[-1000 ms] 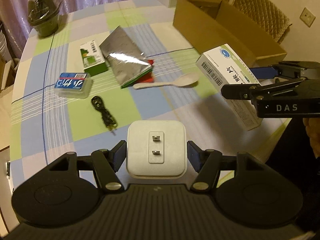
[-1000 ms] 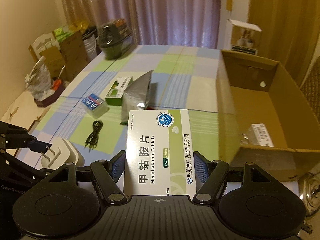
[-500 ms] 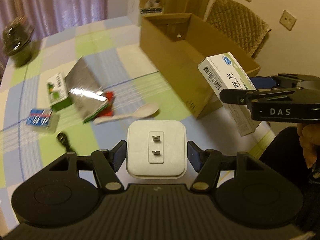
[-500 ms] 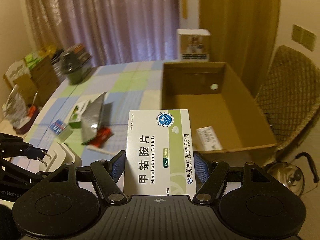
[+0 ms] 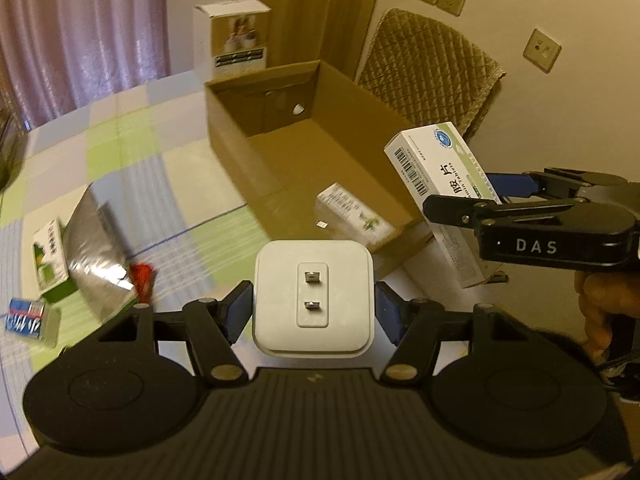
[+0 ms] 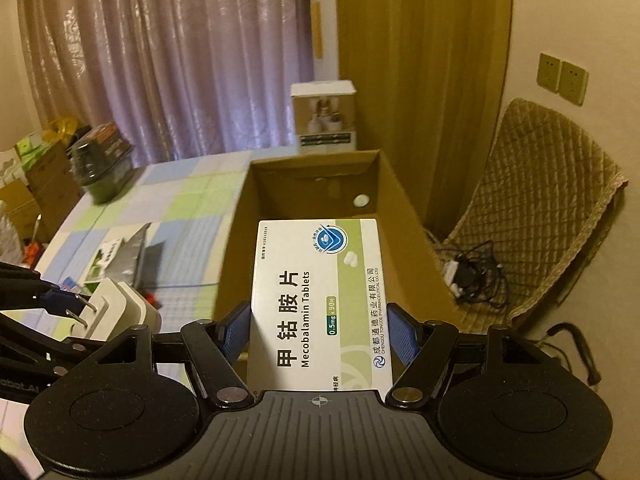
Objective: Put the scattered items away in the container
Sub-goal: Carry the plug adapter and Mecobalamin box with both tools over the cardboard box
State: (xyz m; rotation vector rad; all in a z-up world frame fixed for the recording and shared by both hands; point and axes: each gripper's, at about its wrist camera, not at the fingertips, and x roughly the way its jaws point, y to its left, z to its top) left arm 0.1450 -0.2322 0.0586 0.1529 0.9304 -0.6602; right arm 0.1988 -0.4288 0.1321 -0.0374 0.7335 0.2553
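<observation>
My left gripper [image 5: 314, 314] is shut on a white plug adapter [image 5: 314, 296], held above the table just before the near wall of the open cardboard box [image 5: 236, 148]. My right gripper [image 6: 316, 334] is shut on a white and green Mecobalamin tablet box [image 6: 320, 300], held over the near end of the cardboard box [image 6: 236, 240]. The right gripper with the tablet box [image 5: 436, 184] also shows at the right of the left wrist view. A small green and white carton [image 5: 352, 216] lies inside the cardboard box.
On the checked tablecloth [image 5: 132, 152] lie a silver foil pouch [image 5: 94, 248], a green carton [image 5: 50, 256], a red packet [image 5: 142, 276] and a blue packet [image 5: 26, 316]. A white product box [image 5: 232, 36] stands behind the cardboard box. A quilted chair [image 5: 428, 68] stands to the right.
Both grippers have swung right and forward toward the cardboard box, each holding its item. The box interior now fills both views; the spoon and cable have left the view.
</observation>
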